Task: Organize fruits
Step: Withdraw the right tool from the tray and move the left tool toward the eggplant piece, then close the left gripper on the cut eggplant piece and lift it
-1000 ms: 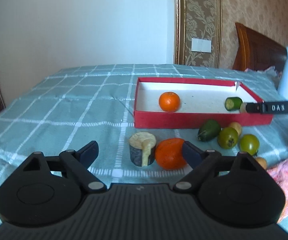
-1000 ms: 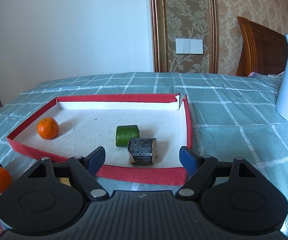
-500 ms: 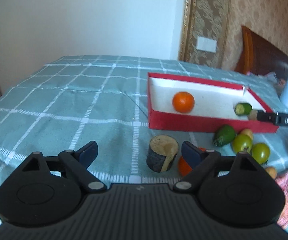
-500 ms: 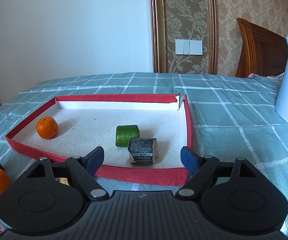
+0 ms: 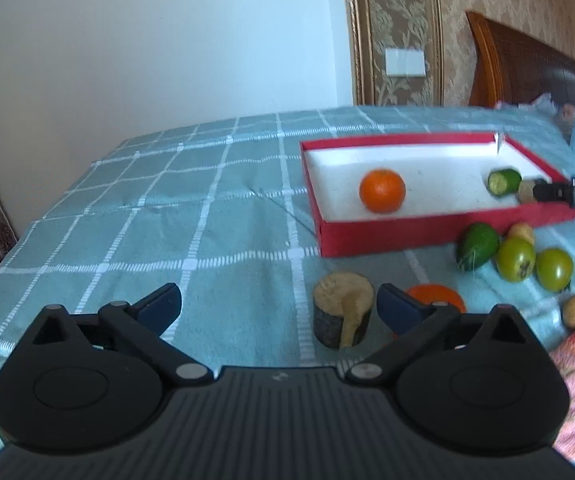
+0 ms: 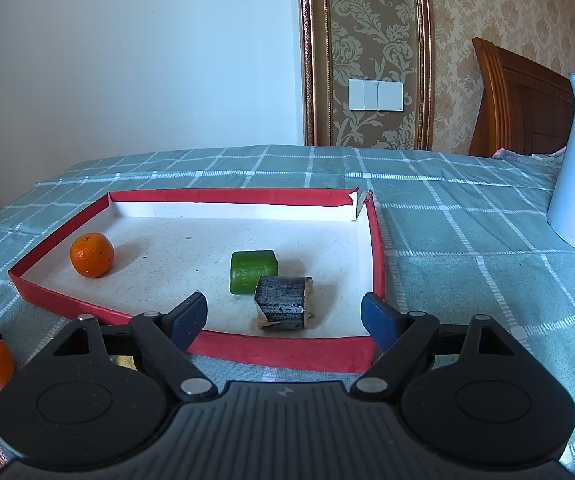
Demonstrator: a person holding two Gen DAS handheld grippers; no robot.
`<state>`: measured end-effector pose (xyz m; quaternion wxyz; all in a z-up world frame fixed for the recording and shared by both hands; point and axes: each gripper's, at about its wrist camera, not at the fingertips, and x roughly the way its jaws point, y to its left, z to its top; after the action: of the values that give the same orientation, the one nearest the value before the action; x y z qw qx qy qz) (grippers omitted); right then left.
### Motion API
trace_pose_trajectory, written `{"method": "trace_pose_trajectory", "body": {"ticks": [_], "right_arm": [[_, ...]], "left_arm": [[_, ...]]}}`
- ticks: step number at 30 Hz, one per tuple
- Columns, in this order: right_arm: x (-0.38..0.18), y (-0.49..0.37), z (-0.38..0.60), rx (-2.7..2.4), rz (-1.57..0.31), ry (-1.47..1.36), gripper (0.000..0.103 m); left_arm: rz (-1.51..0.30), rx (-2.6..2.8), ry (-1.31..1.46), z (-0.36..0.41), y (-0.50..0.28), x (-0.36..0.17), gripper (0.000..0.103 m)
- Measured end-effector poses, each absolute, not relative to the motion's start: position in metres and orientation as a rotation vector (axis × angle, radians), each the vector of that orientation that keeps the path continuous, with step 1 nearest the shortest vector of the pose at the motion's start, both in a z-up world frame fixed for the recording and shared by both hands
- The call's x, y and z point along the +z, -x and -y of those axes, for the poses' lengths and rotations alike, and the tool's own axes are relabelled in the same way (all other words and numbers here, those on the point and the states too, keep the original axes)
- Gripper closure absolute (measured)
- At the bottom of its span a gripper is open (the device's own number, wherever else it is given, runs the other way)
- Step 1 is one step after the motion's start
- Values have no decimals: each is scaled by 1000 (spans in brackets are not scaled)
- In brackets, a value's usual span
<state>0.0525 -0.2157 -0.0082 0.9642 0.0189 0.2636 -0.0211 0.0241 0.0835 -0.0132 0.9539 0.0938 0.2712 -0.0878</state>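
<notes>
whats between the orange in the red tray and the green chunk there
Bare white tray floor between the orange and the green chunk, in the right wrist view.

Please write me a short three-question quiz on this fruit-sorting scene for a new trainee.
1. True or false: the round orange mandarin in the shallow red cardboard tray touches the cut green cucumber piece.
2. Which lies between the open left gripper fingers?
A. a green tomato
B. the dark-skinned cut stump piece
C. nothing
3. Fill in: the open right gripper points at the dark block lying ___ the tray.

Key
1. False: they lie apart.
2. B: it stands on the green checked cloth, untouched.
3. inside
</notes>
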Motion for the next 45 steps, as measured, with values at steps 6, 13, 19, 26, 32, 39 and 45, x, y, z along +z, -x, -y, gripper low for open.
{"method": "trace_pose_trajectory", "body": {"ticks": [6, 13, 19, 26, 32, 39, 45], "right_arm": [[-8, -53, 216, -43, -533, -38, 18], [-8, -53, 216, -44, -533, -36, 18], [-8, -53, 215, -43, -533, -37, 18], [-8, -53, 215, -44, -533, -36, 18], [-8, -53, 215, -45, -533, -35, 18], [-7, -52, 218, -48, -530, -35, 18], [-7, -52, 216, -58, -526, -34, 18]], "left_arm": [[-520, -157, -269, -67, -19, -21, 11], [-561, -214, -195, -71, -20, -20, 55], [-560, -231, -217, -62, -17, -20, 73], [-553, -210, -203, -62, -16, -19, 73], [-528, -195, -147, -67, -14, -6, 73], [-535, -254, -109, -56, -24, 9, 73], [-538, -319, -124, -19, -50, 17, 73]]}}
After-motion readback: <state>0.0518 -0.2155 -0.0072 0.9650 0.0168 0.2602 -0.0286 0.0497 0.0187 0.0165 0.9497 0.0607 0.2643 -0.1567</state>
